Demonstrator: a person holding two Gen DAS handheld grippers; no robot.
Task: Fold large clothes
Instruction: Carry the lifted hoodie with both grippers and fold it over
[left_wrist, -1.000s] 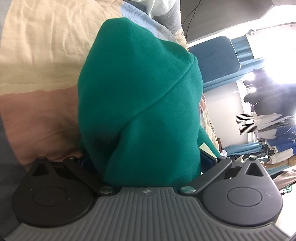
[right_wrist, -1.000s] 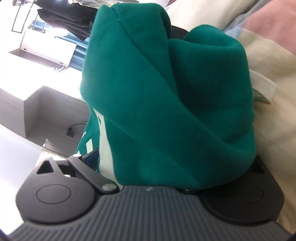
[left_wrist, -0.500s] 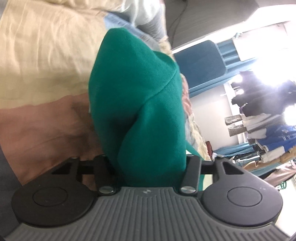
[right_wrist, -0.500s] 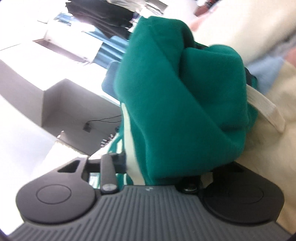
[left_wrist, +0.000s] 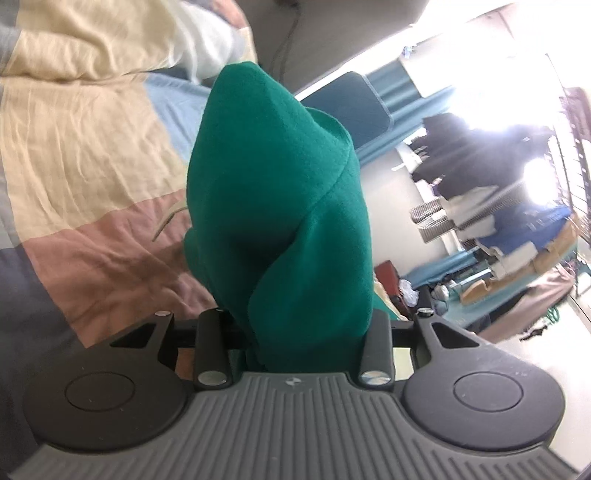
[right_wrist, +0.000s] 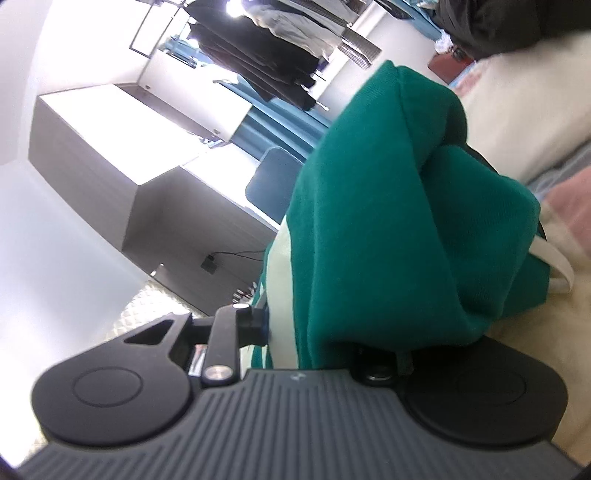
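A green garment (left_wrist: 280, 206) stands bunched up right in front of the left wrist camera, above a patchwork bedspread (left_wrist: 74, 147). My left gripper (left_wrist: 295, 332) has its jaws closing, and the fabric is squeezed between them and lifted off the bed. In the right wrist view the same green garment (right_wrist: 388, 221), with a pale stripe (right_wrist: 280, 266) and a white cord (right_wrist: 557, 266), fills the middle. My right gripper (right_wrist: 328, 339) is closing as well, with cloth pinched between its jaws. The fabric hides the fingertips of both grippers.
Cream bedding (right_wrist: 517, 92) lies to the right. A rack of dark hanging clothes (left_wrist: 461, 155) (right_wrist: 258, 55) and a blue chair back (left_wrist: 343, 99) (right_wrist: 273, 181) stand beyond the bed. A grey cabinet (right_wrist: 110, 147) is at the left.
Both pairs of jaws have narrowed from wide apart onto the green cloth. Both grippers have risen with it, so more of the room shows and the bedspread sits lower and further off.
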